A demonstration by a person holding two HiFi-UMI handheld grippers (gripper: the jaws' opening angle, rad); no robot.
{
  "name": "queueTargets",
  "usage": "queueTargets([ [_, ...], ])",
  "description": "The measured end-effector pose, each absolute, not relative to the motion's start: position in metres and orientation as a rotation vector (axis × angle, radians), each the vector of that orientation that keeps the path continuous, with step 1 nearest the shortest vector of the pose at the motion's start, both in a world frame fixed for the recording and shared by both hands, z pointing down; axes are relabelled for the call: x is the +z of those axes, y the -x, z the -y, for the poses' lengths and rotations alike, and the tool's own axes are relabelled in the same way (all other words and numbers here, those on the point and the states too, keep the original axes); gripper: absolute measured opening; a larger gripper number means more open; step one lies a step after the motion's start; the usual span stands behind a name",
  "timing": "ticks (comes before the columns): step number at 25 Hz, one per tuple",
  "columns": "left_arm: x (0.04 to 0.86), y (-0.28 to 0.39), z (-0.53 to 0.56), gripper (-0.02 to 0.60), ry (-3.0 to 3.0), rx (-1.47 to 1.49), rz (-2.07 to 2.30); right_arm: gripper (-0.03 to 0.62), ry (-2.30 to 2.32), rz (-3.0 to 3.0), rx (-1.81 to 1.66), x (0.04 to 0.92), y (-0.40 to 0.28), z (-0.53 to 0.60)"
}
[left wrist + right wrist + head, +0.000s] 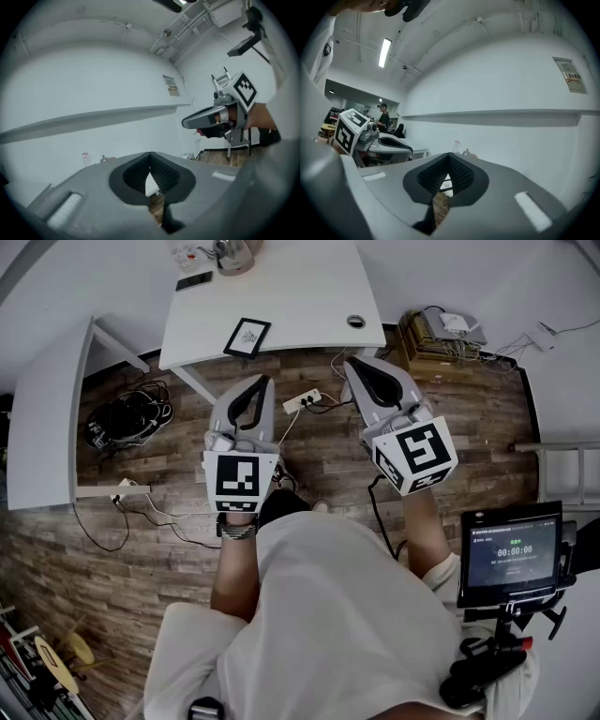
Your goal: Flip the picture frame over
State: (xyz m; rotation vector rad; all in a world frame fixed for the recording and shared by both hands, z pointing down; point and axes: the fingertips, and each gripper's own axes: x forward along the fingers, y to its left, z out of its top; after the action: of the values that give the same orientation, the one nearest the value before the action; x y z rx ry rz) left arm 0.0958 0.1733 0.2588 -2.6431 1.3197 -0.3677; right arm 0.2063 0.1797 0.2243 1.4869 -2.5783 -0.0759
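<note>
The picture frame [247, 337], black-edged with a pale print facing up, lies flat near the front edge of the white table [300, 287]. My left gripper [261, 381] hangs in the air short of that edge, just below and right of the frame, its jaws shut on nothing. My right gripper [353, 364] floats further right, level with it, also shut and empty. In the left gripper view the pads [158, 169] meet at the tip, and the right gripper [184, 123] shows at the right. In the right gripper view the right gripper's tips [449, 156] are shut; the left gripper [410, 150] appears at the left.
A kettle [234, 254] and a dark phone [194, 280] sit at the table's far side. A power strip [302, 400] and cables lie on the wooden floor. A second white table [47, 418] stands left, a screen [511, 554] on a stand right, a box [441, 338] beyond.
</note>
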Motion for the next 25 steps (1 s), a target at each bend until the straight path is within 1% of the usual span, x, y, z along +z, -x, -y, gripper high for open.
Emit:
queueTargets([
  [5,0.261,-0.096,-0.178,0.003,2.650,-0.375,-1.330,0.002,-1.485,2.591,-0.066,0.223,-0.208,-0.180],
  [15,0.266,-0.069,-0.189,0.003,2.609,-0.419,-1.429,0.005,-1.310,2.529,-0.219,0.231,-0.191,-0.182],
  [18,0.283,-0.028,-0.140,0.003,2.616,-0.445,-1.477,0.043,-1.235,2.520,-0.173,0.254,-0.150,-0.124],
  [21,0.311,0.022,-0.065,0.003,2.646,-0.473,-1.530,0.044,-1.167,2.491,-0.127,0.288,-0.100,-0.041],
  [25,0.308,0.029,-0.069,0.003,2.627,-0.477,-1.556,0.057,-1.120,2.460,-0.130,0.302,-0.092,-0.040],
])
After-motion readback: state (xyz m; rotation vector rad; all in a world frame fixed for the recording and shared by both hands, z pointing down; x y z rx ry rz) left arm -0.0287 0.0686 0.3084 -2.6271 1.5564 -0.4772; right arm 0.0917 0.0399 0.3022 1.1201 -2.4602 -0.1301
